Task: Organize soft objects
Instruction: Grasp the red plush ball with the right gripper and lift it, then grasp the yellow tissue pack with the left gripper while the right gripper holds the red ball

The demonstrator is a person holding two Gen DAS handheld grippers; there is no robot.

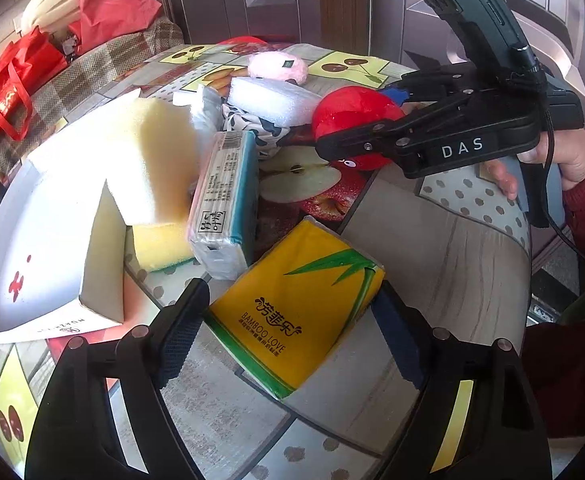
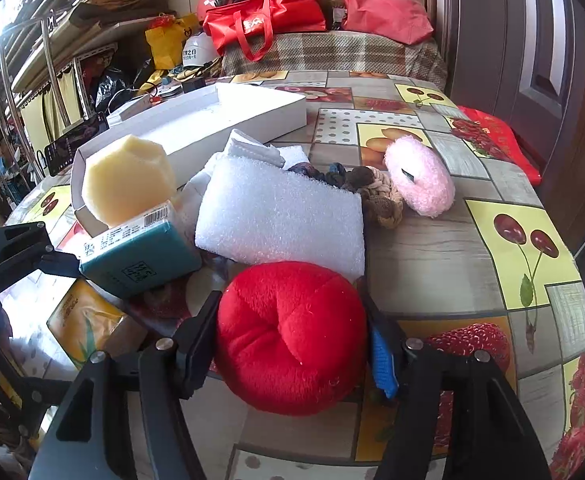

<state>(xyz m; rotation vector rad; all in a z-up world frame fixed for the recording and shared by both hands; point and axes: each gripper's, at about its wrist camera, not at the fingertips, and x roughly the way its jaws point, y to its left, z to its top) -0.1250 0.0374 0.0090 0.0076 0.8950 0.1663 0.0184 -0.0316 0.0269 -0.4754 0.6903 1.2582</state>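
Observation:
My left gripper (image 1: 288,332) sits low over the fruit-print table (image 1: 452,248), shut on a yellow bamboo-print tissue pack (image 1: 292,304) that lies flat, a pad against each side. A round red plush (image 2: 292,332) is squeezed between the pads of my right gripper (image 2: 292,340); in the left wrist view that gripper (image 1: 356,120) covers part of the plush (image 1: 348,108). Behind lie a white foam block (image 2: 280,220), a pink fluffy puff (image 2: 420,180), a knotted rope toy (image 2: 380,200), a teal tissue pack (image 1: 224,200) and a pale yellow sponge (image 2: 128,180).
An open white box (image 1: 44,240) stands at the table's left with the sponge leaning into it. A yellow-green scrub sponge (image 1: 160,244) lies by it. Red bags (image 2: 264,20) sit on a plaid-covered bench beyond the table. A hand (image 1: 564,160) holds the right gripper's handle.

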